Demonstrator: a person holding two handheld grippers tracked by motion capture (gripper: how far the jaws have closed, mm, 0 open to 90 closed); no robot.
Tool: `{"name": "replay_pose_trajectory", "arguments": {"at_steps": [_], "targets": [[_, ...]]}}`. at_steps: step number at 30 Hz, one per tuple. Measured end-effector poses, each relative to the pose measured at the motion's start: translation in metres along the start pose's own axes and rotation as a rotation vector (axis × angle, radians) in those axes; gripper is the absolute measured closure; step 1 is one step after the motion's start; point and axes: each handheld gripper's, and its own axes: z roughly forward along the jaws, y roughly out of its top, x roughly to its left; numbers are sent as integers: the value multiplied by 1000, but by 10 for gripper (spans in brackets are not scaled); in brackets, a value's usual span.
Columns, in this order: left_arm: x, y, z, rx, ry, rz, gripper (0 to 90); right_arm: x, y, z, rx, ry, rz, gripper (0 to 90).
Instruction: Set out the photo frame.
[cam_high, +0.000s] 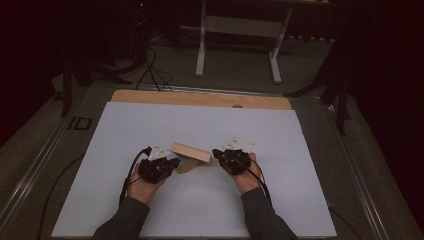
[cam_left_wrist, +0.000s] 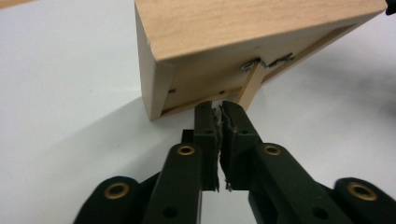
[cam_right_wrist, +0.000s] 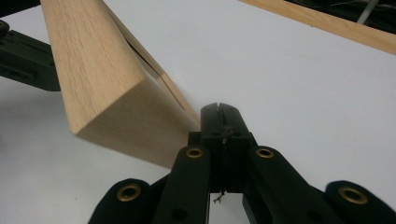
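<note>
With our left gripper (cam_left_wrist: 219, 112) and right gripper (cam_right_wrist: 223, 114) both pressed together at either end, we see the wooden frame (cam_high: 191, 152) tilted between them, mid-way across the white sheet (cam_high: 150, 120).

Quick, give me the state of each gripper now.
Left gripper: jaws shut, tips at the underside of the tilted wooden frame; a grip on its thin strut cannot be told.
Right gripper: jaws shut, holding nothing visible, beside the frame's end.
</note>
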Motion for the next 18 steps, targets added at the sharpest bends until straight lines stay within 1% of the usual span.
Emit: {"name": "replay_pose_trajectory", "arguments": {"at_steps": [2, 5, 11, 18], "targets": [[0, 2, 0, -9, -2, -6, 892, -1, 2, 2, -6, 14, 13, 898], [0, 5, 1, -6, 3, -1, 894, -2, 4, 4, -13, 25, 29, 898], [0, 8, 5, -5, 13, -5, 895, -4, 8, 10, -14, 39, 42, 898], [0, 10, 9, 4, 12, -5, 895, -4, 8, 12, -16, 61, 49, 898]]}}
